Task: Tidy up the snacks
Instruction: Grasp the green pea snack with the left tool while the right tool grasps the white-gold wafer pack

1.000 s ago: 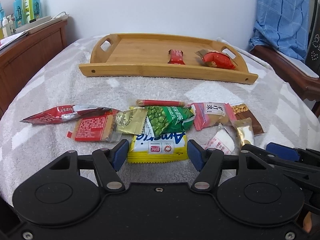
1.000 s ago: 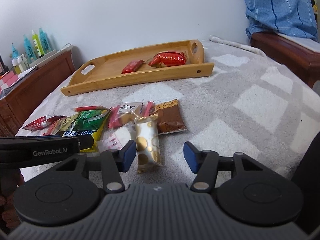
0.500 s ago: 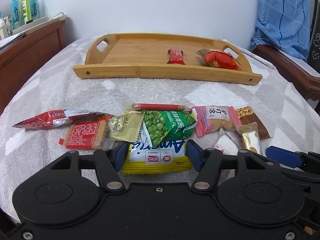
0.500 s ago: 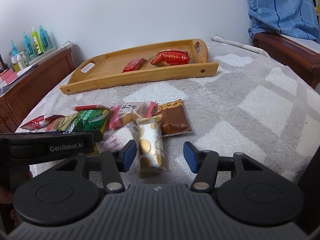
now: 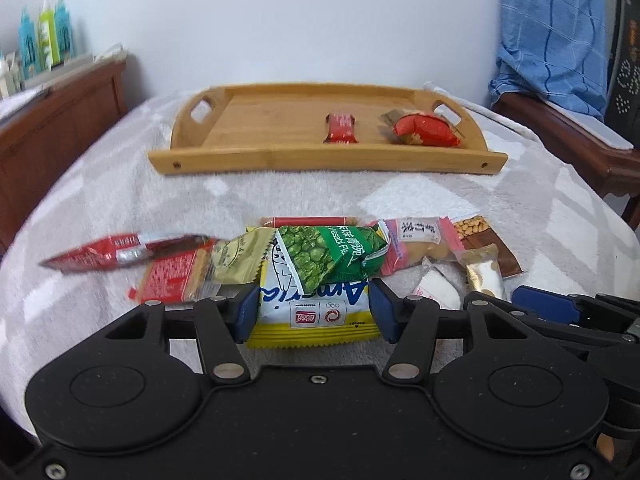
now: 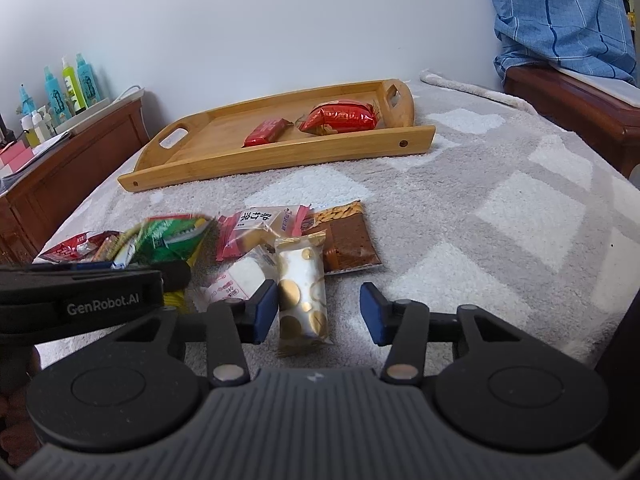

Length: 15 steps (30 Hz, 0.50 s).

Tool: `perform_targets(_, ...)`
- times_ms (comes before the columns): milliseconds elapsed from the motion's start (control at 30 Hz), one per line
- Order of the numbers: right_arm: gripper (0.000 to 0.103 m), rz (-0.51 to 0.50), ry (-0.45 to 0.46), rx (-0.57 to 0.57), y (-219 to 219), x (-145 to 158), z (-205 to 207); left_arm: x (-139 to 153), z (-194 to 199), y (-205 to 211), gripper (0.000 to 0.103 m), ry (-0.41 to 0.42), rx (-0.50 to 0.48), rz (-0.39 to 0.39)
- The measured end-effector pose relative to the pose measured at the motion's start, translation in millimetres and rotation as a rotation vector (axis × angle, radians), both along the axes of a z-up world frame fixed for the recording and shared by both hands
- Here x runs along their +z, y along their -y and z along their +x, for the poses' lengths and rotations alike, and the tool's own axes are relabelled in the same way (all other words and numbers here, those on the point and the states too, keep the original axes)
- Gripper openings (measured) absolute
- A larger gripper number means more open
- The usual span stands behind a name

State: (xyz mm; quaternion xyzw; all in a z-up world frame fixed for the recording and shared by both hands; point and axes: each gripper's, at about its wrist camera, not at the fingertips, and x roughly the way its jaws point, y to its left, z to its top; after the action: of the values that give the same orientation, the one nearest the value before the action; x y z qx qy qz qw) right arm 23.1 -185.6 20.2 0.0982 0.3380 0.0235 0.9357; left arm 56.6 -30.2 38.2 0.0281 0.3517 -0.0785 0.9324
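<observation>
A wooden tray (image 5: 240, 160) (image 6: 280, 156) at the back of the bed holds a small red bar (image 5: 340, 128) and a red packet (image 5: 424, 130). A row of snack packets lies in front. My left gripper (image 5: 312, 312) is open, its jaws on either side of the yellow-and-white packet (image 5: 316, 312), which lies under a green pea packet (image 5: 332, 252). My right gripper (image 6: 318, 312) is open around the near end of a white packet with gold dots (image 6: 302, 300); its left pad is close to the packet, and I cannot tell if they touch.
Other packets lie in the row: long red (image 5: 100, 252), red square (image 5: 172, 280), pink (image 5: 416, 240), brown nut (image 6: 344, 240), a red sausage stick (image 5: 308, 222). A wooden cabinet (image 6: 60, 172) with bottles stands left, a wooden chair with blue cloth (image 6: 560, 20) right.
Both grippers have moved forward and down over the snack row. The left jaws now flank the yellow-and-white packet and have narrowed. The right jaws now reach around the gold-dotted packet.
</observation>
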Motion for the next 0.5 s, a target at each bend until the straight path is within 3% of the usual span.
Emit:
perform_targets(167,0.053,-0.001,0.000,-0.001,0.0,-0.3,-0.2,8.8,-1.8,2.6,0.055,0.035,-0.011,0.013)
perform_targets(267,0.053,0.000,0.001,-0.004,0.1,-0.5,-0.3,10.5,-0.1,1.4,0.054,0.026,-0.016,-0.003)
perform_targets(500,0.053,0.001,0.000,-0.007,0.7,-0.5,-0.1,1.3,2.1,3.7,0.055,-0.006,-0.025,0.039)
